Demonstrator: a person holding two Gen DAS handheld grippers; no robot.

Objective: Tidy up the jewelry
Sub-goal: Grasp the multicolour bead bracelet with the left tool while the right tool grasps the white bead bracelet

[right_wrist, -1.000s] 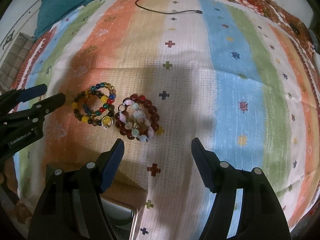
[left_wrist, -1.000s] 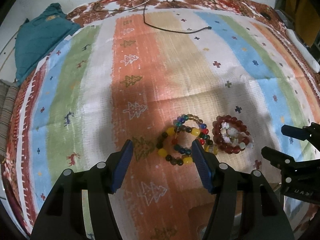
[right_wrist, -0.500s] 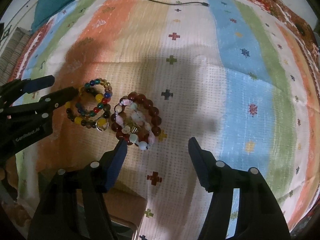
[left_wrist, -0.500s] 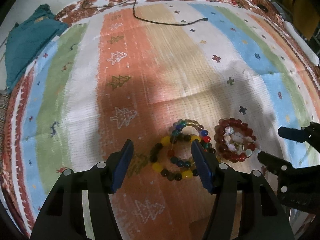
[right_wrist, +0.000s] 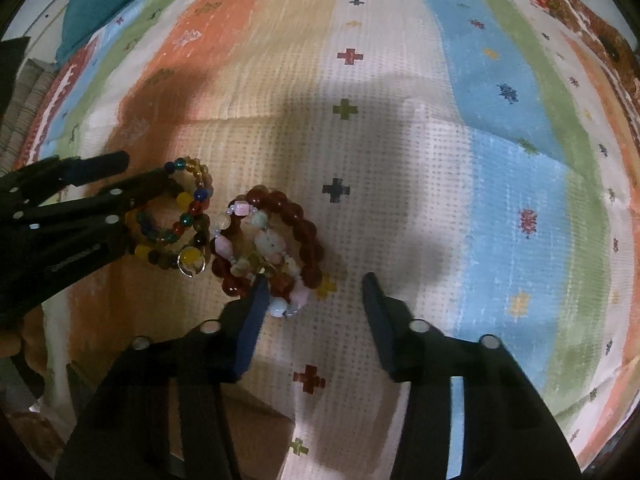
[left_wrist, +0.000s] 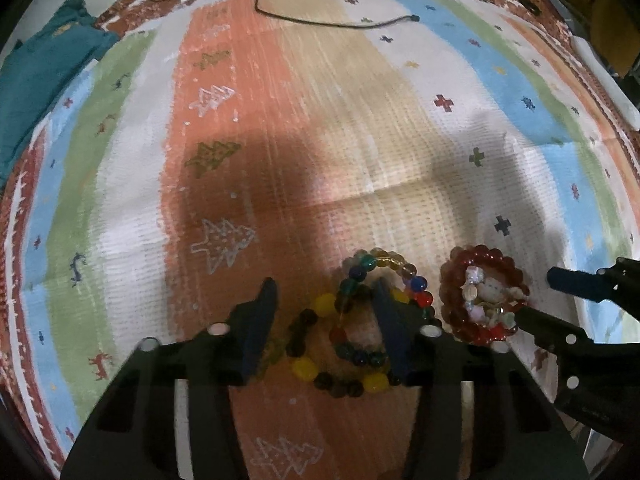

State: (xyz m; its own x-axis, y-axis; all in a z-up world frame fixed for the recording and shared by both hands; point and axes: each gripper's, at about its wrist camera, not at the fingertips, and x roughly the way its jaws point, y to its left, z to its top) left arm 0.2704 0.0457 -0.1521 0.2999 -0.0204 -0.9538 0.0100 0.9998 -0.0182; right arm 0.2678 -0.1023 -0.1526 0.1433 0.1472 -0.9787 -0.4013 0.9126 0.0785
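While my left hand-held gripper (left_wrist: 324, 320) straddles multicolour bead bracelets (left_wrist: 352, 320), fingers apart, my right hand-held gripper (right_wrist: 316, 300) gapes beside red bead bracelet (right_wrist: 296, 224).

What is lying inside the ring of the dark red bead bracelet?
Inside the dark red bead bracelet lies a pale pink-and-white bead bracelet with a small gold charm. The right gripper finger covers its near edge.

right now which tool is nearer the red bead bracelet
Right. The right tool has one finger at the red bead bracelet edge; the left tool straddles the multicolour bracelet beside it.
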